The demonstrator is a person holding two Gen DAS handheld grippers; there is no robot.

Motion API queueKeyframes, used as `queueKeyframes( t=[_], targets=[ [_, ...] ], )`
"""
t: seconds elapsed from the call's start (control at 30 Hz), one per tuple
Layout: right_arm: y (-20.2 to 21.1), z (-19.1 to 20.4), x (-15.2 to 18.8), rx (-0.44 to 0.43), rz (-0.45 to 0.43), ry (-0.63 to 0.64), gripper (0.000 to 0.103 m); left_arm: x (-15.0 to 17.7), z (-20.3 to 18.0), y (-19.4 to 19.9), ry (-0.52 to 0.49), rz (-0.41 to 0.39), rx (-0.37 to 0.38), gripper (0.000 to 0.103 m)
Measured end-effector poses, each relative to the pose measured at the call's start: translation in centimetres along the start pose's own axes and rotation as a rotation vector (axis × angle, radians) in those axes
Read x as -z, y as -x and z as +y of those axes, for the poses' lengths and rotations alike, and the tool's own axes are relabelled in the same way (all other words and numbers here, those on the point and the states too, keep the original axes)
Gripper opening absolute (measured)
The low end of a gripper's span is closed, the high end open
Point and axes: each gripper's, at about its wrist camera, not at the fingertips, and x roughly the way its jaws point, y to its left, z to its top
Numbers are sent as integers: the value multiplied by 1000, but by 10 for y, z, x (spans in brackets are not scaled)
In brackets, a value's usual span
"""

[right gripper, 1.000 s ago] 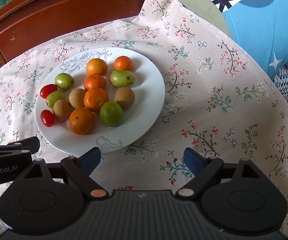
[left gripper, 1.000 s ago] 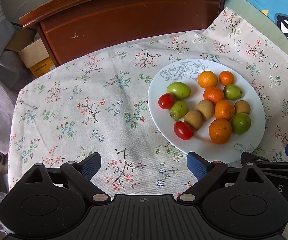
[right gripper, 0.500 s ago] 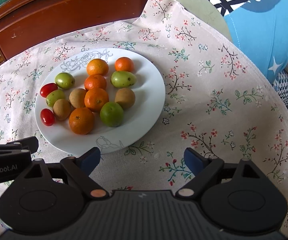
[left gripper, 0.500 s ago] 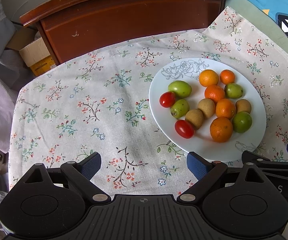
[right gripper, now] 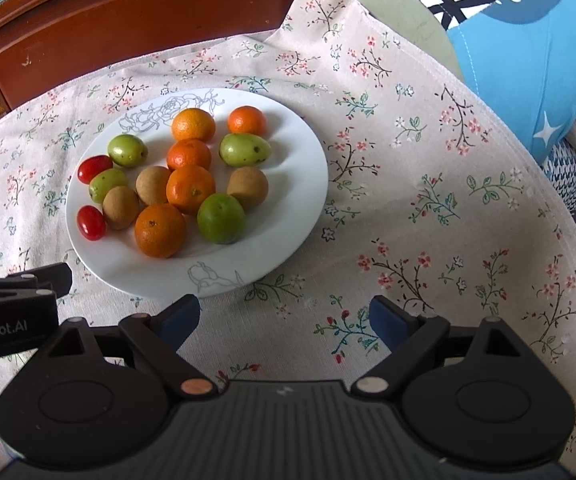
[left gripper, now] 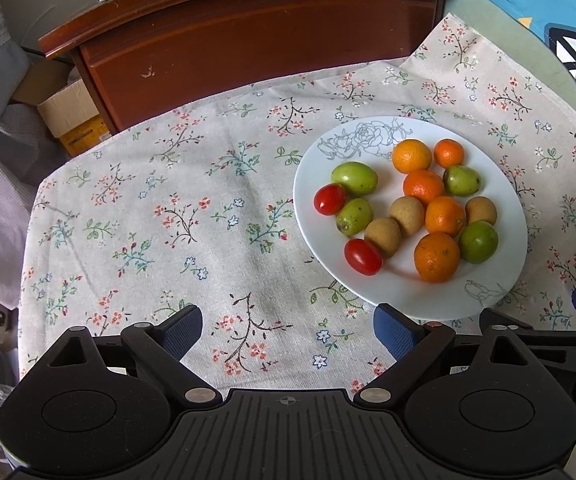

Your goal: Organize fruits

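Both grippers, left (left gripper: 288,330) and right (right gripper: 284,318), are held wide open and empty above the cloth (left gripper: 176,216). Fruits (left gripper: 408,208) are heaped on the plate (left gripper: 404,300) between them, its long axis running near-right to far-left.

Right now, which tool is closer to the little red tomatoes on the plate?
Left, probably. The tomatoes lie on the plate's left edge, just ahead of the open left tool. The right tool sits by the plate's other side.
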Motion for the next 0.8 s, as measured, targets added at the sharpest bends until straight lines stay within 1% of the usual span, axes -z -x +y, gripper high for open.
queueKeyframes(
  t=[0.43,0.8],
  targets=[
    [15,3,7,20,-11,39,91,10,2,13,-17,-14,-4,94],
    [24,23,22,-2,-8,91,91,31,19,25,-3,-7,-48,94]
  ],
)
